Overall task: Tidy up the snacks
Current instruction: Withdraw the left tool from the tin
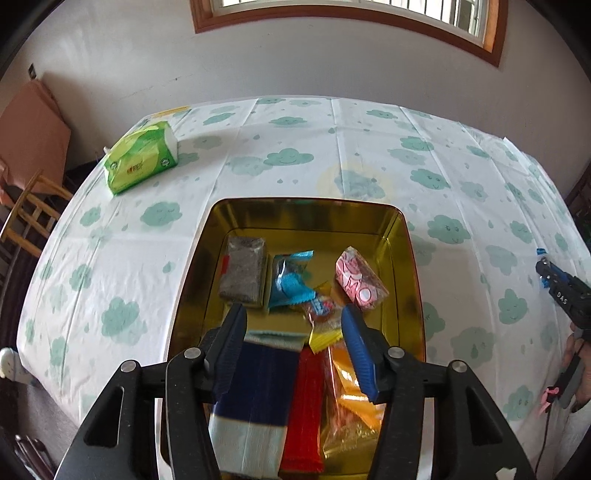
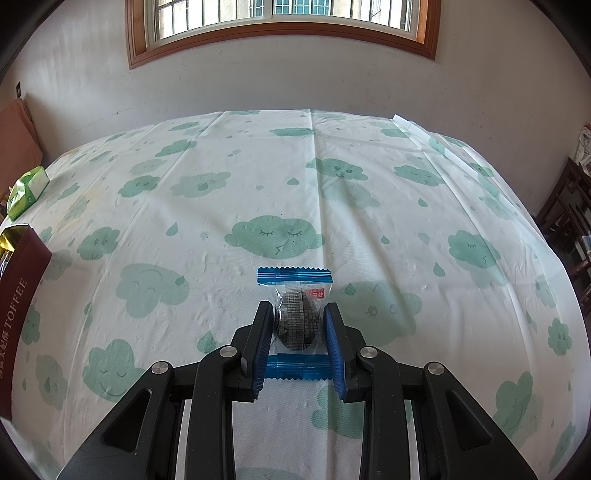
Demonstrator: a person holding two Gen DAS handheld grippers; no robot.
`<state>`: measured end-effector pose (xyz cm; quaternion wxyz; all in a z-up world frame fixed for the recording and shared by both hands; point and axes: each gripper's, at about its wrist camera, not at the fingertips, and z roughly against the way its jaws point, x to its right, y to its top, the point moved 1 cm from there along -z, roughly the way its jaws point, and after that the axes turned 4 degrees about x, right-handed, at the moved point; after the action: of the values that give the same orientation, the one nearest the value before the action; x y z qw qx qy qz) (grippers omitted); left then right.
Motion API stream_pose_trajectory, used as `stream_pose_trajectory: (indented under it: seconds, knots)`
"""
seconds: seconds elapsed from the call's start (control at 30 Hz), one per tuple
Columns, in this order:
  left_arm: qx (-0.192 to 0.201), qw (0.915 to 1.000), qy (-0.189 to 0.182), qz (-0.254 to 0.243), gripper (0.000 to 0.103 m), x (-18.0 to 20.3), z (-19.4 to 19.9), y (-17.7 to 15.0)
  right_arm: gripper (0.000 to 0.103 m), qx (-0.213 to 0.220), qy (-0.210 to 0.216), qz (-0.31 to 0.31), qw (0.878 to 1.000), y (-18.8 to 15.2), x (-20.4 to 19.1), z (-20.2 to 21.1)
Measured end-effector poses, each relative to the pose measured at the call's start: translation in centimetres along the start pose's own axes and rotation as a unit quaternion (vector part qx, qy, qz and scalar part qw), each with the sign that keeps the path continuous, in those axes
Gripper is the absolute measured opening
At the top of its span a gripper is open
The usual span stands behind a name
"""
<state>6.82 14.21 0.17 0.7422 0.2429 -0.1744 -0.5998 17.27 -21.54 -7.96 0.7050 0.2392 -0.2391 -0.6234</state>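
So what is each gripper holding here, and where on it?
The right gripper is shut on the blue-ended snack packet, jaws pressing its dark middle. The left gripper hangs open over the gold tin, holding nothing.

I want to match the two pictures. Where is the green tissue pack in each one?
Left wrist view: green tissue pack lies upper left on the tablecloth.
Right wrist view: it peeks in at the left edge.
Shared landmark: the wooden window frame.

Each wrist camera looks steeply down past its own fingers, close above the cloud-print tablecloth (image 2: 258, 177); both share the window wall (image 1: 332, 55).
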Motion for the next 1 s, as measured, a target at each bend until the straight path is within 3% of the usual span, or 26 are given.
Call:
stream_pose_trajectory:
  seconds: [0.23,0.47,1.0]
  knots:
    - [0.010,0.9996,0.011,0.025,0.062,-1.7,1.4,-1.5,0.029,0.000,0.001,-0.001,1.000,0.0,0.0,0.0]
    - [0.004,0.9990,0.006,0.044,0.065,-2.9,1.9,-3.3,0.029,0.000,0.002,-0.002,1.000,0.0,0.1,0.0]
    - [0.008,0.9994,0.016,0.029,0.071,-2.8,2.7,-5.4,0.028,-0.005,-0.004,-0.014,1.000,-0.1,0.0,0.4]
